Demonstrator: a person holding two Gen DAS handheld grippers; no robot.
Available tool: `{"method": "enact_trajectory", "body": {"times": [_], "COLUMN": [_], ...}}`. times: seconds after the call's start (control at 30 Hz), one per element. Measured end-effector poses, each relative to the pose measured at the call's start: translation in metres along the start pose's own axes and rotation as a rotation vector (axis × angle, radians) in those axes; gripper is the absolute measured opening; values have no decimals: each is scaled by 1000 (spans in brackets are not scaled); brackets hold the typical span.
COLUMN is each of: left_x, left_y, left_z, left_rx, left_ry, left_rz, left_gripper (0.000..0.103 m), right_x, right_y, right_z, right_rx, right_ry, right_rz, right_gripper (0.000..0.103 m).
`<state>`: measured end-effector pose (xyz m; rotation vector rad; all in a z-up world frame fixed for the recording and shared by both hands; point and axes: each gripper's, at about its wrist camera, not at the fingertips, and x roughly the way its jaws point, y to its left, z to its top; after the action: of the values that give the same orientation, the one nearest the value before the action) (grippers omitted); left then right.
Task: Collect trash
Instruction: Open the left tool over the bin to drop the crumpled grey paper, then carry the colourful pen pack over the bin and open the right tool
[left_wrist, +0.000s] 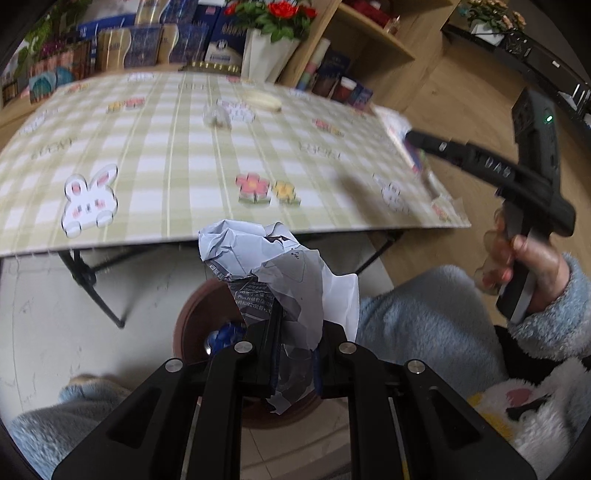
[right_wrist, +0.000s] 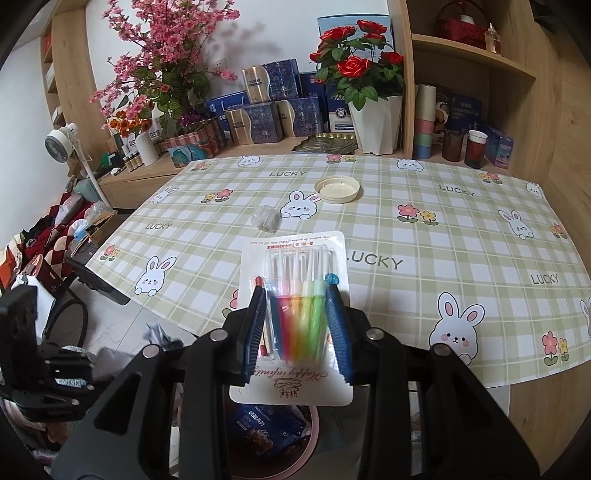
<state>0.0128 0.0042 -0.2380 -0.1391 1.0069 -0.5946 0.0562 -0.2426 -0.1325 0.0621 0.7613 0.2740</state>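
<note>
Crumpled printed paper (left_wrist: 284, 280), grey-white

Your left gripper (left_wrist: 295, 354) is matte black, built of angled linkage bars pinned with round silver screws, and its fingers (left_wrist: 264, 350) carry dark blue ribbed pads. Your right gripper (right_wrist: 295, 317) is the same: black bars, silver screw heads, blue ridged pads on the fingers (right_wrist: 338, 325). Seen from the left wrist, it has a black pistol handle with a grey strip and a small green light above. You wear a fluffy pale blue sleeve (left_wrist: 554, 325) and matching fleece clothing.
</note>
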Motion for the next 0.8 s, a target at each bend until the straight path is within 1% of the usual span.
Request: {"method": "enact_trajectory", "body": {"times": [0.17, 0.43, 0.5, 0.57, 0.6, 0.67, 0.77, 0.8], "left_x": [24, 56, 60, 63, 63, 58, 46, 41], "left_y": [11, 20, 22, 23, 23, 21, 18, 19], "left_z": [-11, -21, -20, -19, -18, -16, -9, -7], "left_rx": [-31, -63, -70, -77, -81, -75, -66, -72], "left_ry": [86, 181, 194, 205, 205, 178, 123, 101], "left_rz": [-8, -24, -27, -29, -34, -36, -24, -17], "left_gripper": [13, 14, 16, 23, 38, 57, 65, 69], "right_x": [9, 27, 30, 34, 35, 36, 37, 37], "right_y": [-1, -9, -10, -10, -9, -7, -4, -3], "right_z": [-9, -25, -27, -30, -30, -31, -31, -32], "right_rx": [4, 38, 43, 43, 42, 37, 33, 32], "right_ry": [18, 64, 74, 81, 83, 87, 89, 90], "right_rz": [13, 25, 29, 33, 36, 40, 47, 49], "right_gripper": [36, 36, 36, 36, 36, 36, 36, 36]}}
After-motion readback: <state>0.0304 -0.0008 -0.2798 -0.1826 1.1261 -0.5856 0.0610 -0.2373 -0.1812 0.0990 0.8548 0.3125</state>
